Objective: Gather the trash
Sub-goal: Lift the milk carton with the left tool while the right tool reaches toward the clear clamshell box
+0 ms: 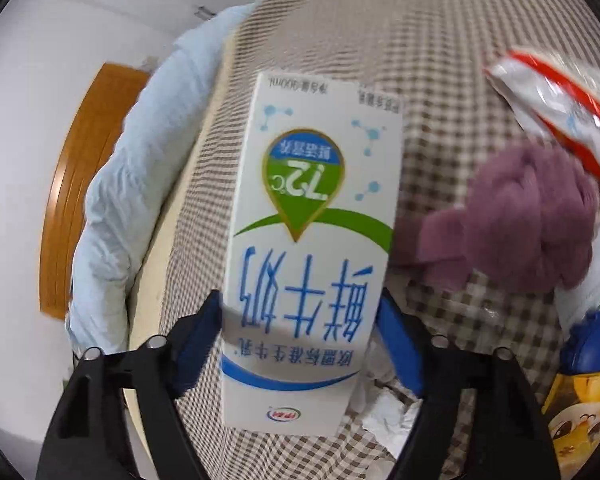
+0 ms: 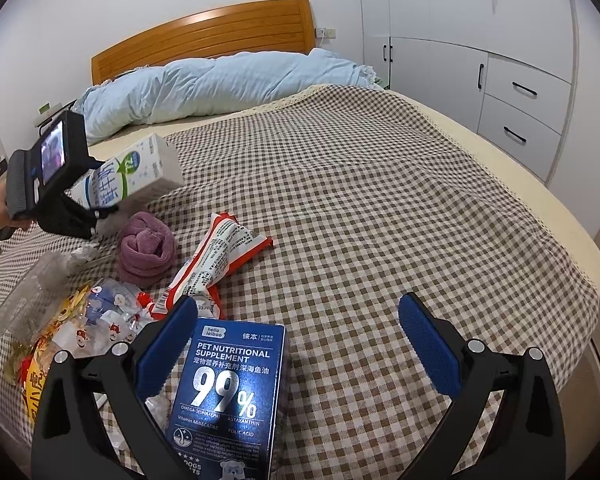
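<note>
My left gripper (image 1: pixel 300 328) is shut on a white milk carton (image 1: pixel 308 240) and holds it above the checked bedspread (image 1: pixel 440 60); the carton also shows in the right wrist view (image 2: pixel 132 172), lifted at the left. My right gripper (image 2: pixel 296 340) is open, with a dark blue pet supplement box (image 2: pixel 228 396) lying between its fingers, close to the left finger (image 2: pixel 164 348). A red and white snack wrapper (image 2: pixel 216 252), a yellow snack bag (image 2: pixel 40 356) and a clear printed wrapper (image 2: pixel 108 316) lie on the bed at the left.
A rolled purple sock (image 2: pixel 146 248) lies by the wrappers. Crumpled white tissue (image 1: pixel 384 412) lies under the carton. A light blue duvet (image 2: pixel 220 84) lies along the wooden headboard (image 2: pixel 204 36). White wardrobe drawers (image 2: pixel 516 112) stand at the right of the bed.
</note>
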A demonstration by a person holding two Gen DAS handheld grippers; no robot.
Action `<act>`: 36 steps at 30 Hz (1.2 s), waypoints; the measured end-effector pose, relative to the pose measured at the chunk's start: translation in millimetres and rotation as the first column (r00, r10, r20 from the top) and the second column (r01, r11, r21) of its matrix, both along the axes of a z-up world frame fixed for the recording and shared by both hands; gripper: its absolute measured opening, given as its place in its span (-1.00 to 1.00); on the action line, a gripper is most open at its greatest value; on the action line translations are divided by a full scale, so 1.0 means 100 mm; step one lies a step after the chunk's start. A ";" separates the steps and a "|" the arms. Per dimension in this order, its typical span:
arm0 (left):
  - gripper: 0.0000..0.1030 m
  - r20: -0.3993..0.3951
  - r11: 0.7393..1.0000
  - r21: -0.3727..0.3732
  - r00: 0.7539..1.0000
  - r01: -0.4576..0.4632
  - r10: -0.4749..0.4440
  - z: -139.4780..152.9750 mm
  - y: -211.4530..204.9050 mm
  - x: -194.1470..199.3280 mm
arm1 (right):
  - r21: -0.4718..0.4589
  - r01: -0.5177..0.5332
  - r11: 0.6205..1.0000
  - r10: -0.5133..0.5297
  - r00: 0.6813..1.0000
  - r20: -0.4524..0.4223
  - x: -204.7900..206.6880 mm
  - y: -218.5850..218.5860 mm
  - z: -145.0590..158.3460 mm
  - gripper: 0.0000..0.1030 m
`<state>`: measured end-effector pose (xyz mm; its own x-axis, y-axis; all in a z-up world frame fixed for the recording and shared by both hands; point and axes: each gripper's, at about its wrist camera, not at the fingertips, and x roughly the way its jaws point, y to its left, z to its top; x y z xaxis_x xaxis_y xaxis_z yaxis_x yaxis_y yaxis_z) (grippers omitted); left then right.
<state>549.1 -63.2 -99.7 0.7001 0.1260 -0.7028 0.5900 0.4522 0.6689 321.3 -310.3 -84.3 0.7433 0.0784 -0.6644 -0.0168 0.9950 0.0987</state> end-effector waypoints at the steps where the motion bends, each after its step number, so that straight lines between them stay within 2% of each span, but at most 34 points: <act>1: 0.41 0.004 1.000 -0.013 1.000 -0.010 0.010 0.02 0.00 0.03 | 0.002 -0.001 1.000 0.001 1.000 0.001 -0.01 0.00 0.01 0.88; 6: 0.42 -0.019 0.998 -0.035 0.998 -0.057 0.056 0.03 0.08 0.13 | 0.009 -0.009 1.000 0.009 1.000 0.008 -0.04 0.01 0.04 0.88; 13: 0.47 -0.082 0.974 -0.149 0.983 -0.172 0.162 0.08 0.20 0.59 | 0.007 -0.017 1.000 0.017 1.000 0.006 -0.07 0.01 0.05 0.88; 15: 0.73 -0.094 0.966 -0.179 0.980 -0.188 0.174 0.12 0.23 0.67 | 0.009 -0.014 1.000 0.014 1.000 0.009 -0.06 -0.01 0.05 0.88; 17: 0.80 -0.094 0.964 -0.182 0.979 -0.194 0.180 0.11 0.24 0.68 | 0.014 -0.004 1.000 0.004 1.000 0.008 -0.05 -0.04 0.05 0.88; 19: 0.80 -0.080 0.968 -0.141 0.977 -0.209 0.199 0.08 0.28 0.71 | 0.016 0.002 1.000 -0.002 1.000 0.006 -0.04 -0.06 0.04 0.88; 21: 0.80 -0.086 0.964 -0.140 0.973 -0.225 0.214 0.09 0.35 0.74 | 0.018 0.005 1.000 -0.005 1.000 0.000 -0.02 -0.07 0.02 0.88; 26: 0.80 -0.150 0.928 -0.239 0.955 -0.286 0.256 0.15 0.56 0.90 | 0.011 0.006 1.000 -0.006 1.000 -0.009 0.03 -0.05 -0.01 0.88; 29: 0.80 -0.226 0.905 -0.276 0.937 -0.322 0.265 0.13 0.65 1.06 | 0.005 0.005 1.000 -0.005 1.000 -0.014 0.05 -0.02 -0.03 0.88; 35: 0.80 -0.266 0.912 -0.265 0.933 -0.314 0.244 0.03 0.54 1.26 | 0.001 0.013 1.000 -0.013 1.000 -0.029 0.13 -0.02 -0.08 0.88; 36: 0.74 -0.266 0.914 -0.256 0.932 -0.314 0.246 -0.02 0.48 1.19 | 0.000 0.016 1.000 -0.016 0.999 -0.031 0.14 -0.03 -0.08 0.88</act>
